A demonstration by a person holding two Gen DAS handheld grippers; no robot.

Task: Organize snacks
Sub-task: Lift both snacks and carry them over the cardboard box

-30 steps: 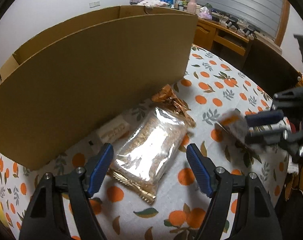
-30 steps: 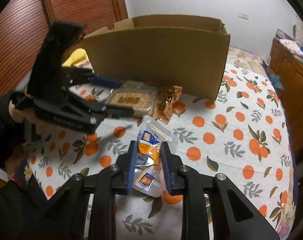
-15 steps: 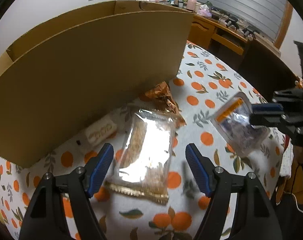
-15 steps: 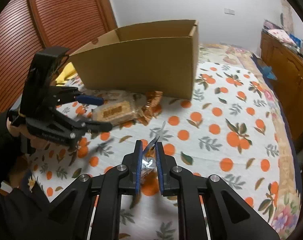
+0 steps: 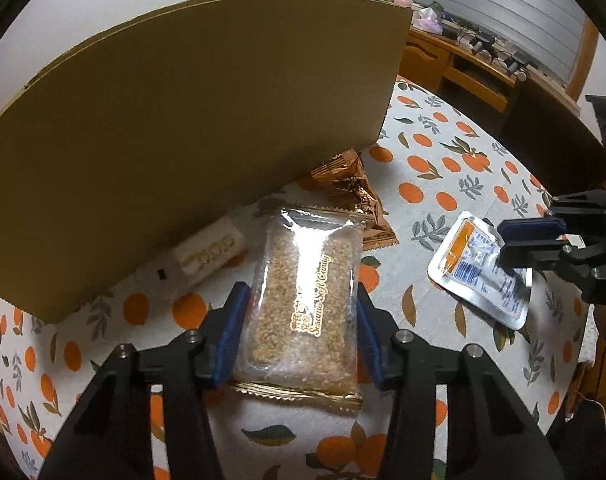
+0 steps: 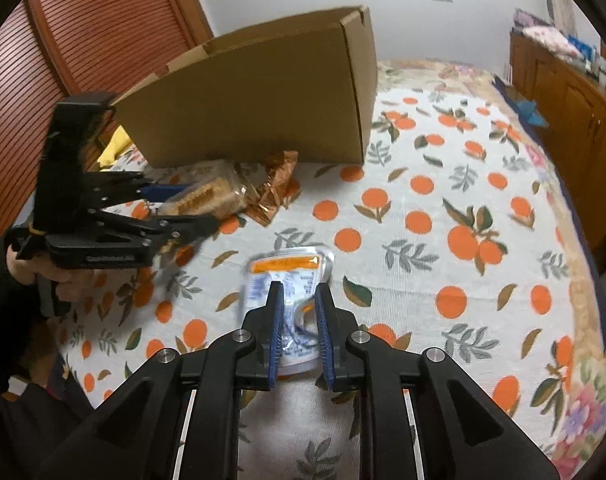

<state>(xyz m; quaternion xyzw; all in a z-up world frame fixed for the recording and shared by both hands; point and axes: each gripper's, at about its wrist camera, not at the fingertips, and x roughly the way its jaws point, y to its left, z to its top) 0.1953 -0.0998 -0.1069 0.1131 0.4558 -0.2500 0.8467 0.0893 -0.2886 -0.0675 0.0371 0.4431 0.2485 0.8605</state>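
Orange-print tablecloth [image 5: 443,184]; left gripper [image 5: 299,332] jaws closing around sesame candy pack [image 5: 303,300]; right gripper [image 6: 299,332] jaws opening, foil pouch [image 6: 291,272] between.

Cardboard box [image 5: 191,128] interior hidden behind its near wall, left end cut off at 9 o'clock of left wrist view. White packet [image 5: 207,258] partly tucked under the box, print unreadable. Pouch [image 6: 289,280] motion-blurred in right wrist view, lower half hidden behind gripper pads.

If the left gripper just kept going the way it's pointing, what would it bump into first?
The left gripper is closing around the sesame candy pack, so that comes first. Past it lie the crumpled gold wrapper and then probably the cardboard box wall, though depth is hard to judge.
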